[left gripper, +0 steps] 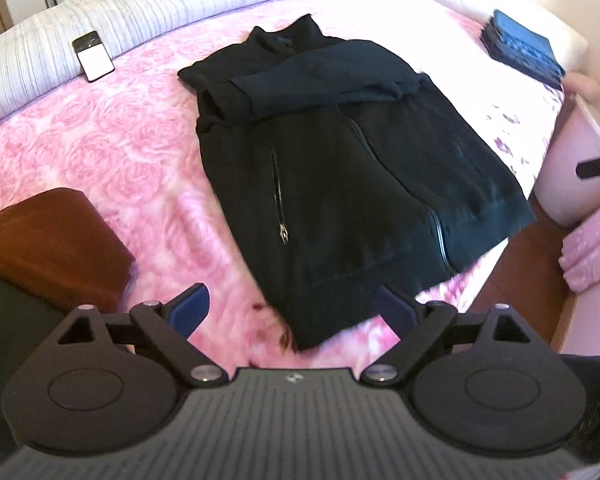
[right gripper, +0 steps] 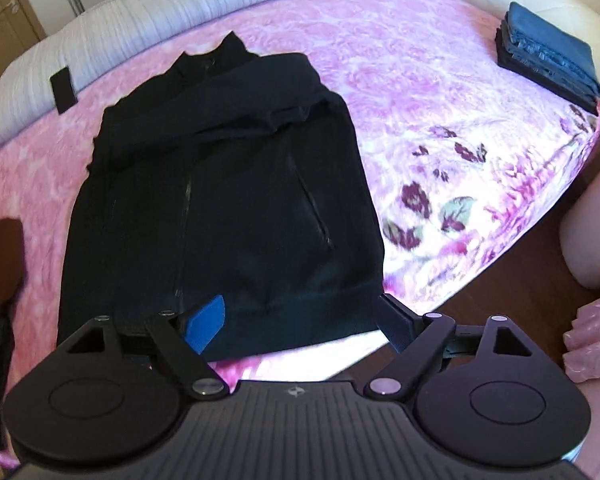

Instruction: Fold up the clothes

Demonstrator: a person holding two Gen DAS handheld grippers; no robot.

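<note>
On the pink bed cover (left gripper: 100, 132), going from left to right in my left view, I am seeing a brown folded cloth (left gripper: 56, 236) at the lower left, a phone (left gripper: 93, 56) at the upper left, the black jacket (left gripper: 340, 184) in the middle, and a blue stack of clothes (left gripper: 520, 48) at the upper right. The jacket is lying flat, front up, with its sleeves laid across the chest. Its long way is running from the collar far away down to the hem near me. I am holding my left gripper (left gripper: 296, 312) wide open, with nothing in it, by the hem's left corner. My right gripper (right gripper: 300, 320) is wide open too, right over the hem, so it looks nearer.
</note>
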